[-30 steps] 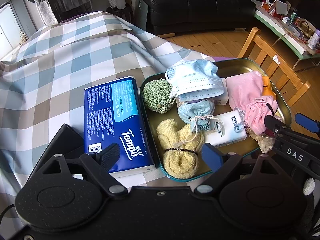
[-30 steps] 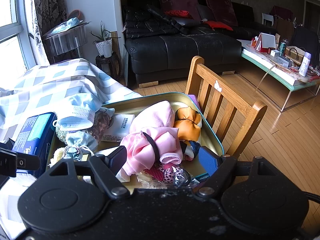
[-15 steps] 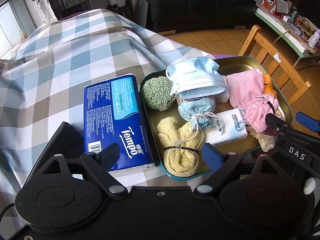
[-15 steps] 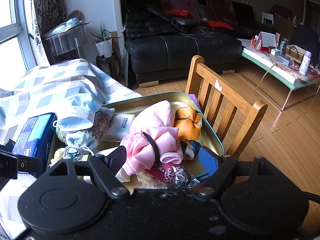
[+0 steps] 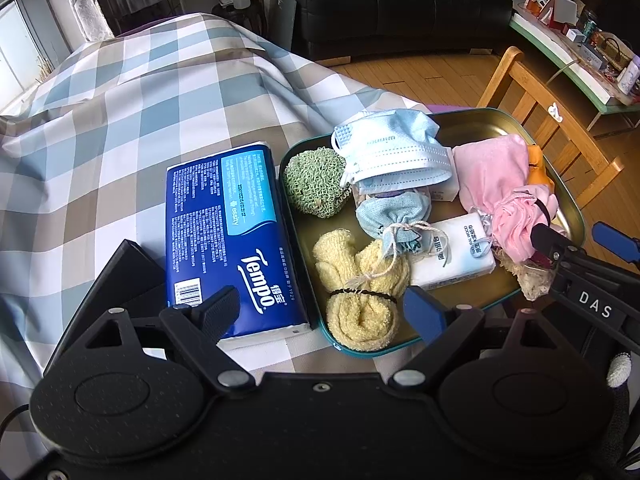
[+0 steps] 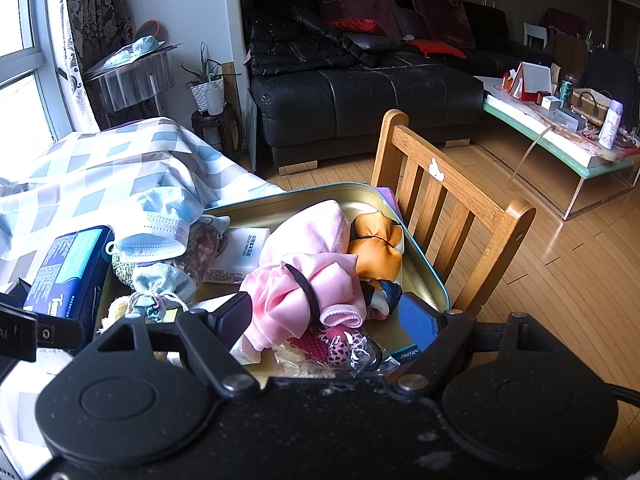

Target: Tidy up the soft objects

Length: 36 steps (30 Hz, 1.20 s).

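A teal-rimmed metal tray [image 5: 480,120] on the checked tablecloth holds face masks [image 5: 392,148], a green knitted pad [image 5: 316,184], a light blue pouch [image 5: 392,216], a white tissue packet [image 5: 452,252] and a pink cloth [image 5: 492,172]. A blue Tempo tissue pack [image 5: 224,232] lies left of the tray. My left gripper [image 5: 322,312] is open above the tray's near corner, with the yellow towel bundle [image 5: 360,292] below its gap. My right gripper [image 6: 324,316] is open around a pink scrunchie [image 6: 296,300]; its blue pad stands clear of it. An orange bow [image 6: 376,248] lies beside the scrunchie.
A wooden chair [image 6: 452,208] stands against the tray's far right side. A flat black object [image 5: 128,272] lies on the cloth near my left finger. A black sofa [image 6: 360,96] and a cluttered low table [image 6: 560,136] stand farther off across the wooden floor.
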Available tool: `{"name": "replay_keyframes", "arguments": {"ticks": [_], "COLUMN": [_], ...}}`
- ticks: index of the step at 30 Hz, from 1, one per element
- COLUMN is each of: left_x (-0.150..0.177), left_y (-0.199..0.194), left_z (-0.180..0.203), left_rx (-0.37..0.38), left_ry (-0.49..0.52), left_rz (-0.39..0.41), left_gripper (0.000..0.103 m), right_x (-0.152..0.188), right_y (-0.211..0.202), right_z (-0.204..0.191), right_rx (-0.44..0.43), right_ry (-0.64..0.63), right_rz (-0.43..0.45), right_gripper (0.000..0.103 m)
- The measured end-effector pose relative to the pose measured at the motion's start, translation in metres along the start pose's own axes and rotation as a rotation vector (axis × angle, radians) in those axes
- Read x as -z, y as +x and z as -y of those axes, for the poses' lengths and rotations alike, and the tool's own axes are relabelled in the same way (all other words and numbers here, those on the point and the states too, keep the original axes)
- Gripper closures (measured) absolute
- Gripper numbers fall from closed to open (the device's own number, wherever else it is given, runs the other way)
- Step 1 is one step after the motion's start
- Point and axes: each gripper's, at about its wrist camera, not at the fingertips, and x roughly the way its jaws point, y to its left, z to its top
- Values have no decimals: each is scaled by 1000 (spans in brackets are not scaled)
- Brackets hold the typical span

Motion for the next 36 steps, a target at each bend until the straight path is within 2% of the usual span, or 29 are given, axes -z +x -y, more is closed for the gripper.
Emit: {"name": "replay_keyframes", "arguments": {"ticks": [36], "left_x": [1], "left_y": [3], "left_z": [0], "left_rx": [0], "left_ry": [4], "left_rz": [-19], "left_gripper": [17], "right_x": [1], "right_y": [2], "right_z": [-1], "right_rx": [-3], "right_ry": [5], "right_rz": [-7], "right_gripper": [22]}}
